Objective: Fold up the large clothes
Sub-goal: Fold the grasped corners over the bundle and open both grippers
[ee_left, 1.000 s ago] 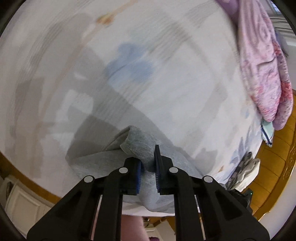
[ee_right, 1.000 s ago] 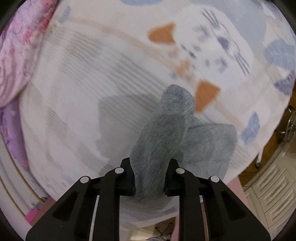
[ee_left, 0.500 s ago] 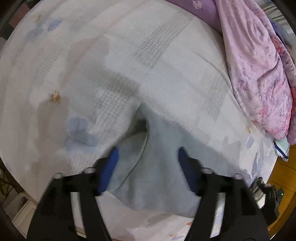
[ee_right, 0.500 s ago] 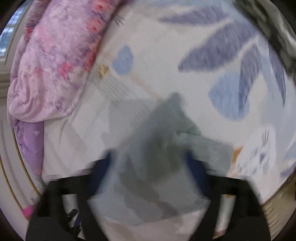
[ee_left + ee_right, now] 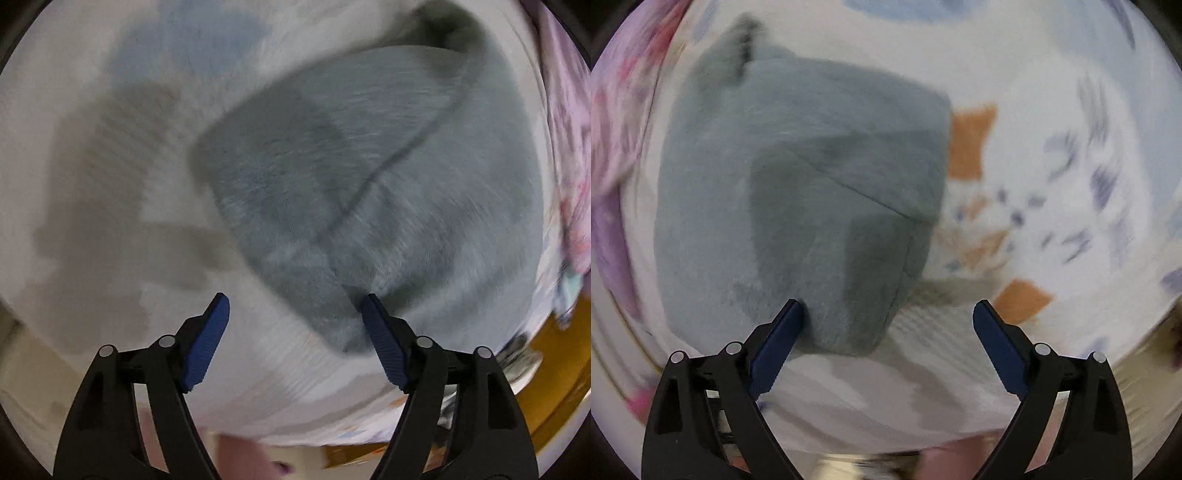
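Observation:
A grey garment (image 5: 388, 166) lies folded flat on the patterned white bed sheet (image 5: 92, 184); it also shows in the right wrist view (image 5: 798, 206), with a fold edge running across its top layer. My left gripper (image 5: 295, 306) is open and empty, low over the garment's near left corner, its right finger (image 5: 380, 339) at the cloth's edge. My right gripper (image 5: 888, 314) is open and empty over the garment's near right corner, its left finger (image 5: 779, 336) against the cloth. Both views are blurred.
A pink and purple floral quilt (image 5: 569, 147) is bunched along the far side of the bed, seen too in the right wrist view (image 5: 613, 147). The sheet (image 5: 1052, 110) carries orange and blue prints. A wooden bed frame (image 5: 546, 387) runs along the right edge.
One second ago both grippers were shut on the grey garment and held it up. They let go, opened wide, and now hover low over the garment laid flat on the sheet.

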Tool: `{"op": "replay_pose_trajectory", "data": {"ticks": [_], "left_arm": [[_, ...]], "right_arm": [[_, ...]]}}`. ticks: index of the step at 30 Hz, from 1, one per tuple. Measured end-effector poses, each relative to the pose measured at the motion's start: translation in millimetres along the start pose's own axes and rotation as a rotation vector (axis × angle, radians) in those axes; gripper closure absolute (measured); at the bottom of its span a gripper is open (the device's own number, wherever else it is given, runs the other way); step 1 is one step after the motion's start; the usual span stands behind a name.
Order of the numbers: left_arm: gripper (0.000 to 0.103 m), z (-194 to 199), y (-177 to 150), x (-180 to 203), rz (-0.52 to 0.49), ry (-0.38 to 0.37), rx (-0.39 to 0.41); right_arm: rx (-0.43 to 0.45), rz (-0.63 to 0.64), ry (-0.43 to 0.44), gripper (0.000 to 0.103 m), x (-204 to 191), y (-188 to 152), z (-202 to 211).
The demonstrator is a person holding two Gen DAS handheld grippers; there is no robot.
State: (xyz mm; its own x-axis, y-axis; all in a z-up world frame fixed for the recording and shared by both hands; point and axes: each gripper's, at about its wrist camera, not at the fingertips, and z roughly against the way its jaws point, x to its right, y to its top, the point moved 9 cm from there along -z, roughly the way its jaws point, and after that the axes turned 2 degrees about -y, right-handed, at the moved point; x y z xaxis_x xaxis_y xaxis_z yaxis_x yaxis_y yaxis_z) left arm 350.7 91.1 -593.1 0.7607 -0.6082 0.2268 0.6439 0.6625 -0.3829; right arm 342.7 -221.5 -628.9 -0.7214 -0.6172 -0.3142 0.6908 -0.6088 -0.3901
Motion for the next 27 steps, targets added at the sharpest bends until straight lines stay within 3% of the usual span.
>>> {"op": "replay_pose_trajectory", "data": {"ticks": [1, 2, 3, 4, 7, 10, 12, 13, 14, 15, 17, 19, 23, 27], "left_arm": [[0.067, -7.7, 3.2, 0.2, 0.036, -0.056, -0.003], [0.075, -10.1, 3.4, 2.4, 0.054, -0.09, -0.023], [0.088, -7.3, 4.2, 5.8, 0.055, -0.099, -0.031], [0.092, -2.7, 4.8, 9.1, 0.025, -0.087, -0.029], [0.095, 17.1, -0.3, 21.5, -0.137, -0.009, 0.002], [0.095, 21.9, -2.9, 19.6, -0.167, 0.015, 0.03], [0.09, 12.0, 0.5, 10.3, -0.167, 0.048, 0.04], [0.082, 7.3, 0.9, 3.2, -0.166, 0.087, 0.033], [0.074, 4.3, -0.3, -4.7, -0.168, 0.142, 0.02], [0.059, 7.1, -5.3, -12.2, -0.182, 0.177, 0.013], [0.047, 15.7, -11.8, -12.5, -0.228, 0.179, 0.03], [0.039, 28.3, -20.3, -15.4, -0.289, 0.229, 0.063], [0.038, 44.9, -37.8, -14.5, -0.422, 0.339, 0.125], [0.038, 49.6, -54.3, 2.8, -0.561, 0.37, 0.183]], "right_arm": [[0.016, -0.016, 0.049, 0.028, -2.1, 3.2, -1.7], [0.049, -0.024, 0.103, 0.059, -6.2, 8.4, -0.4], [0.086, -0.018, 0.129, 0.078, -9.9, 13.6, 3.3], [0.122, 0.001, 0.11, 0.097, -13.4, 18.8, 9.7], [0.2, 0.148, 0.132, 0.099, -38.3, 19.9, 40.5], [0.238, 0.288, 0.036, 0.099, -42.0, 16.5, 48.1], [0.156, 0.256, -0.099, 0.094, -13.7, 20.0, 11.5], [0.112, 0.227, -0.117, 0.076, -4.5, 20.2, -2.4], [0.083, 0.189, -0.105, 0.072, 1.6, 19.7, -10.3], [0.091, 0.171, -0.092, 0.069, 2.1, 19.6, -7.4], [0.099, 0.152, -0.088, 0.01, 3.3, 12.9, 7.7], [0.142, 0.163, -0.08, 0.01, 4.6, 7.4, 24.1], [0.213, 0.229, -0.162, 0.01, 14.0, -2.0, 48.8], [0.352, 0.321, -0.204, 0.01, 9.7, -2.3, 75.1]]}}
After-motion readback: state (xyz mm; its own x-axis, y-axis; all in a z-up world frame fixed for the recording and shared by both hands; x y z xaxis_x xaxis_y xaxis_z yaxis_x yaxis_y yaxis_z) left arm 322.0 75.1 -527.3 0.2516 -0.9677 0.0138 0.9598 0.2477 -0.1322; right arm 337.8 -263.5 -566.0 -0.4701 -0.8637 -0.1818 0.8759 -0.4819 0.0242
